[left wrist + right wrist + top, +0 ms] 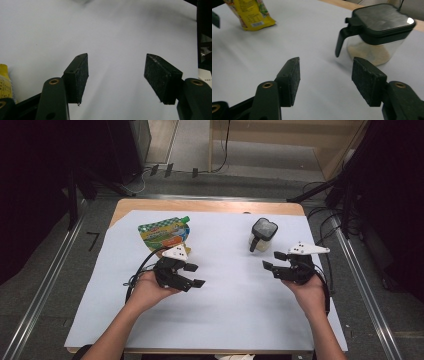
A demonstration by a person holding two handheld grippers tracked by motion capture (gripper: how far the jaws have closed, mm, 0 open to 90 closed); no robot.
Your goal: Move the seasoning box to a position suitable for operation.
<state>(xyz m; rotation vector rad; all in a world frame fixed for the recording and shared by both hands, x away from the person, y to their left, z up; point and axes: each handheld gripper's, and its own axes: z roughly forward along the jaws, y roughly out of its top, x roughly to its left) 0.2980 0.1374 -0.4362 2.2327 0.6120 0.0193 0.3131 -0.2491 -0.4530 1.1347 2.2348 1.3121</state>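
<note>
Both hands hover low over the white paper-covered worktop (225, 320), and neither tool holds anything. The left tool (195, 275) stands wide apart over bare paper, and so does the right tool (274, 260), its jaws empty in the right gripper view.

The right one looks to be lining up on the small clear plastic jar with a black square lid and black side handle (262, 235), which stands upright at about eleven o'clock from it, near but not touching. The jar's long axis runs straight up; its handle (340, 41) hangs down on the side toward the tool, pointing to roughly seven o'clock on the worktop. Pale granules sit in its bottom.

The green and yellow stand-up pouch (165, 232) lies flat just beyond the left tool, at about eleven o'clock from it, its green cap toward two o'clock.

I judge this the approach step. Next, the right tool must advance and straddle the handle or body before closing.
</note>
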